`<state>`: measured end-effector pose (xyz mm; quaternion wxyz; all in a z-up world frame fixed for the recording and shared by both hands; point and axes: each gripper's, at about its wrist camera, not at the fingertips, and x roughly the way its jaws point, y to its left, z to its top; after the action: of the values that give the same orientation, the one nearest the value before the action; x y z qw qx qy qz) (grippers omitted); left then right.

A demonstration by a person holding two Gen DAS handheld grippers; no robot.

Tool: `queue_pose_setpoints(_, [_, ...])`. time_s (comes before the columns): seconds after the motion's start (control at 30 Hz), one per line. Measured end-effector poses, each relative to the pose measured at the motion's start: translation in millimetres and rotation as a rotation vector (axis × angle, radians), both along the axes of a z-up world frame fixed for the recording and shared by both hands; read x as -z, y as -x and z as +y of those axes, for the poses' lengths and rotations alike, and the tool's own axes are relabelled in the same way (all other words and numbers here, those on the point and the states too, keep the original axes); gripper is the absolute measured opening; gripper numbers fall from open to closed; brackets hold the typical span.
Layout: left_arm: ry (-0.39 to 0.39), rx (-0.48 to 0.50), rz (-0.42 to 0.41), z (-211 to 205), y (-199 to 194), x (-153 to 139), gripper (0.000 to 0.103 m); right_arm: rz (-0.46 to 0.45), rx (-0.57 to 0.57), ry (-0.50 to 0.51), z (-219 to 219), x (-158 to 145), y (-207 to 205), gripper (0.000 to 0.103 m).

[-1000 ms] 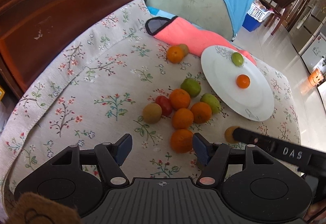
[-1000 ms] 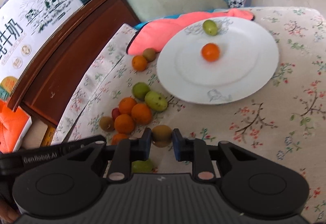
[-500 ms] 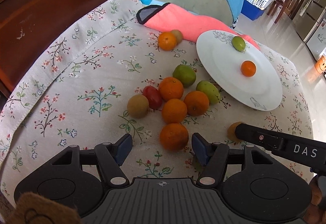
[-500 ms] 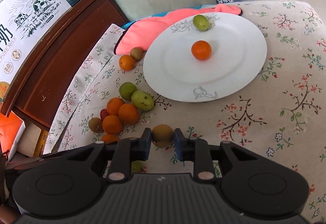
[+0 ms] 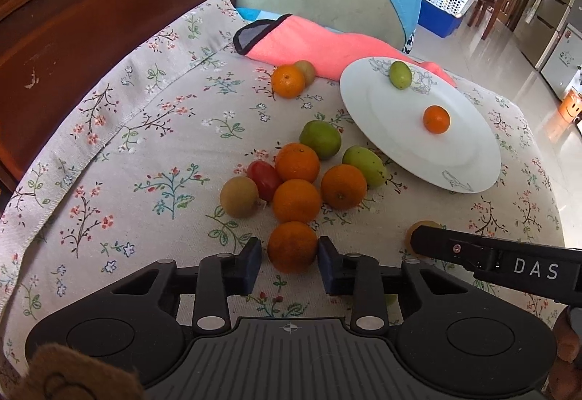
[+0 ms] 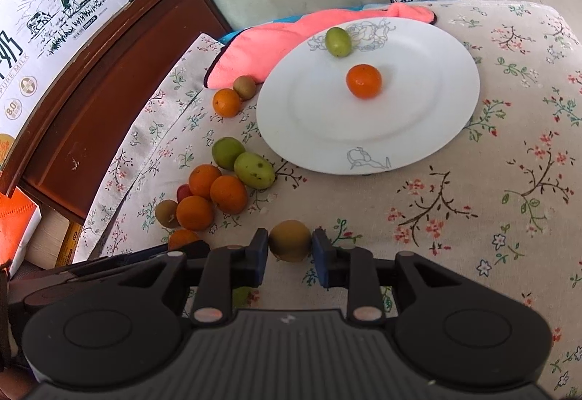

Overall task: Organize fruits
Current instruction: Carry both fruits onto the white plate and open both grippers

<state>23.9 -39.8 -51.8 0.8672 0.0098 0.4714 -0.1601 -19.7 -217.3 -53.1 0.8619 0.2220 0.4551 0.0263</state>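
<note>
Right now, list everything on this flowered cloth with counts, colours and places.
plate: one, white, on flowered cloth
pink cloth: one, pink, behind plate
oranges: six, orange; one on plate, one by pink cloth, four clustered
green fruits: at least three, green; one on plate, two beside it
brown fruits: three, brown; by pink cloth, in cluster, held
tomato: one, red, in cluster
left tool: black, around nearest orange, contact unclear
right tool: black, shut on brown fruit

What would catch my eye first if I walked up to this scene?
Probably the big white plate on the flowered cloth, holding just one small orange and one green fruit. Beside it lies a bright cluster of oranges; nearer, each gripper brackets a fruit: the left gripper an orange, the right gripper a brownish one.
</note>
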Motion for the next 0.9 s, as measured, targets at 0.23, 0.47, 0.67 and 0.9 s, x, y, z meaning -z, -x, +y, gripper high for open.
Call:
queue_pose_setpoints(0.23, [0.014,0.004,-0.008,2,3,-1,0.027,-0.003,-0.018,0.001,2,0,0,0.027])
queue_pose_setpoints(0.47, [0.025,-0.019,-0.029,6,5,-12,0.026,-0.036,-0.021,0.007,2,-8,0,0.026])
queue_pose_setpoints(0.67, [0.04,-0.021,-0.046,5,5,-21,0.026,-0.045,-0.024,0.02,2,-11,0,0.026])
queue_pose_setpoints(0.9, [0.075,-0.016,-0.066,1,2,-33,0.026,-0.088,-0.002,0.006,-7,-26,0,0.026])
